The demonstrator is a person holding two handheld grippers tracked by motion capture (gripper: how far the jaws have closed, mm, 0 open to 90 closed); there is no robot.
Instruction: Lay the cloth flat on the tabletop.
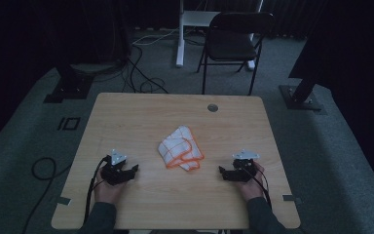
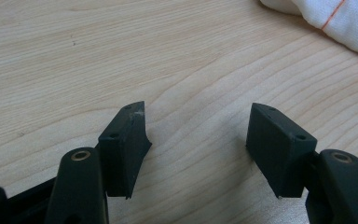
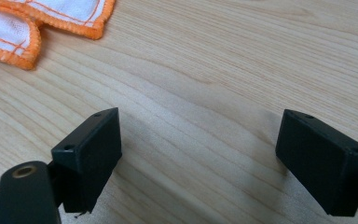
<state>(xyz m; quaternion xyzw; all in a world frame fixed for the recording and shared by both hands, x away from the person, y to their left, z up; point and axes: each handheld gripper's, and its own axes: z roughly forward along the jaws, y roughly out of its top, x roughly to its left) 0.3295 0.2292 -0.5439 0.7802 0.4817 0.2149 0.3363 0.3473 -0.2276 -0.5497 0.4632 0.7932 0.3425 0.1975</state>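
around: black chair [image 1: 233, 41] behind table [image 1: 126, 112] | count: one folded cloth [image 1: 180, 148] | left gripper [image 1: 132, 170], right gripper [image 1: 222, 171]: jaws wide apart, nothing between

Dark sleeves, 2 black grippers [image 1: 135, 169] [image 1: 221, 170] with grey plates and black cables

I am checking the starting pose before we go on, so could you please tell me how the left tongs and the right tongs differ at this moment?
The left tongs lie left of the folded white cloth with orange edging and point right toward it; the right tongs lie right of it and point left. The left gripper view catches the cloth's white body, the right gripper view its orange hem. Both stand open with nothing between them, low over the light wooden table, apart from the cloth.
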